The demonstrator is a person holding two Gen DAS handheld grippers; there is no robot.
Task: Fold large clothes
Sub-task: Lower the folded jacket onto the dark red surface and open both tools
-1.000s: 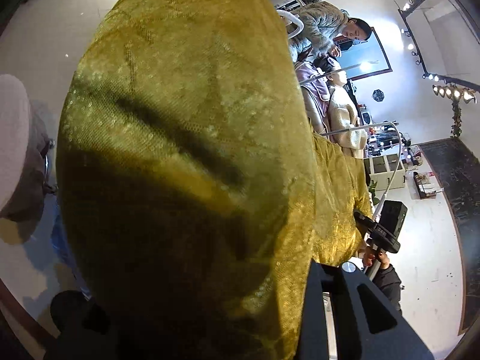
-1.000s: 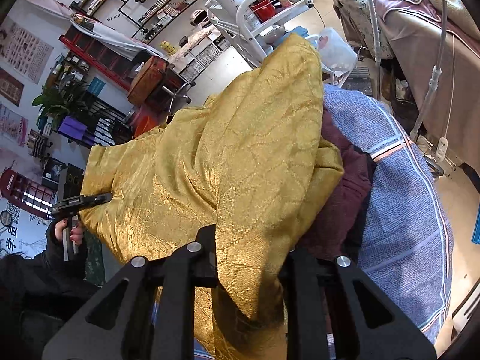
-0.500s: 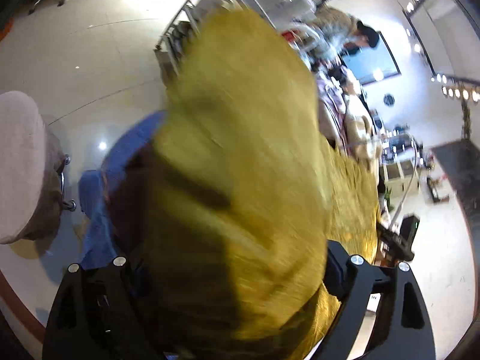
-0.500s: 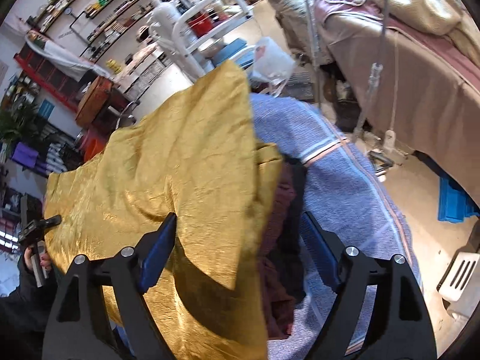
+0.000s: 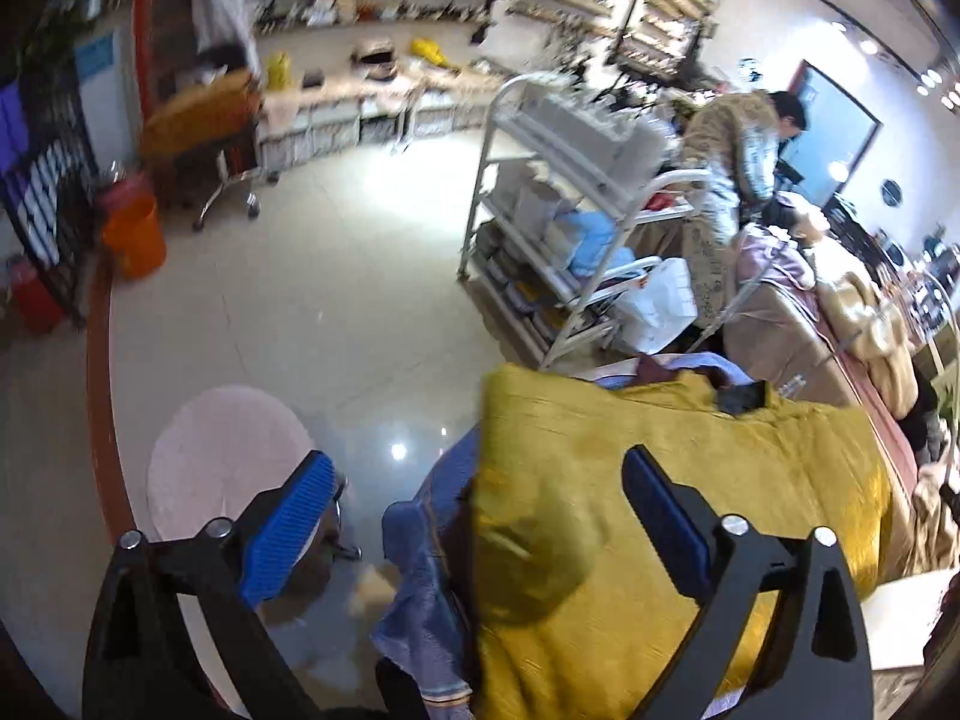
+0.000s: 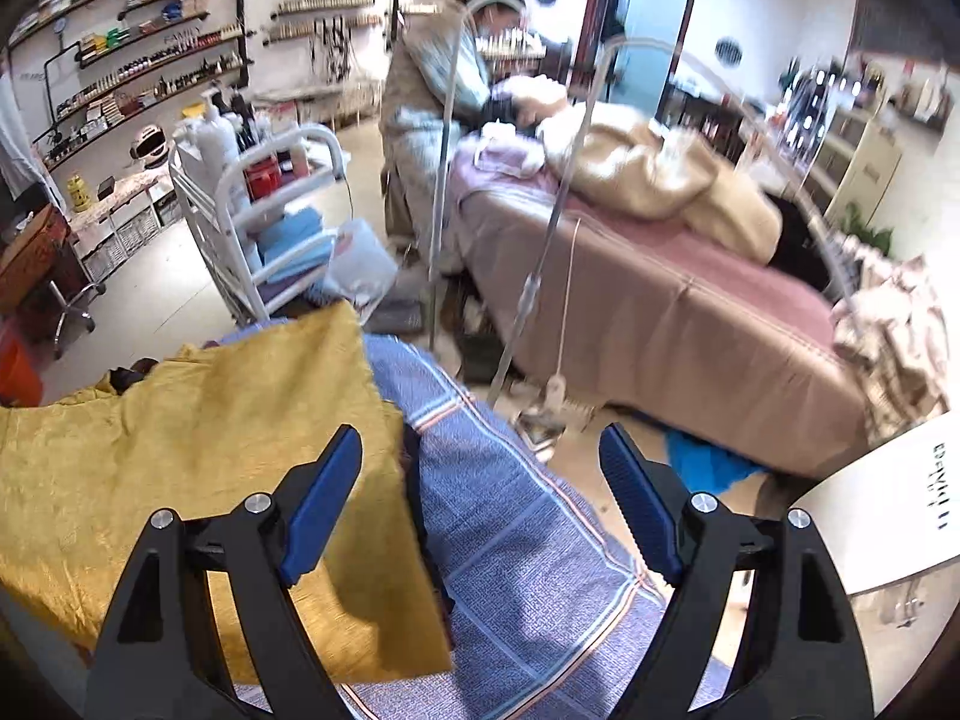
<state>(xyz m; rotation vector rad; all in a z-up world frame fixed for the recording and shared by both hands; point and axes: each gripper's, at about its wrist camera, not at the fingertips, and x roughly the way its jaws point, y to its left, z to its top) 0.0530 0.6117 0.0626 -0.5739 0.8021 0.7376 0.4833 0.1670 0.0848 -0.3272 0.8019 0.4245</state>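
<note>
Blue checked bedding carries the gold garment, lying lower left of the open, empty right tongs and under the opening, empty left tongs.

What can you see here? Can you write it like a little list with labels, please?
garment: shiny golden-yellow cloth, lying folded on the bed
underneath: dark maroon cloth peeking out at its edge
bed cover: blue checked woven blanket
left hand-held gripper: jaws opening, above the golden cloth, holding nothing
right hand-held gripper: open, over the cloth's edge and blanket, holding nothing
nearby: white metal trolley; round pale pink stool; orange plastic bucket
</note>
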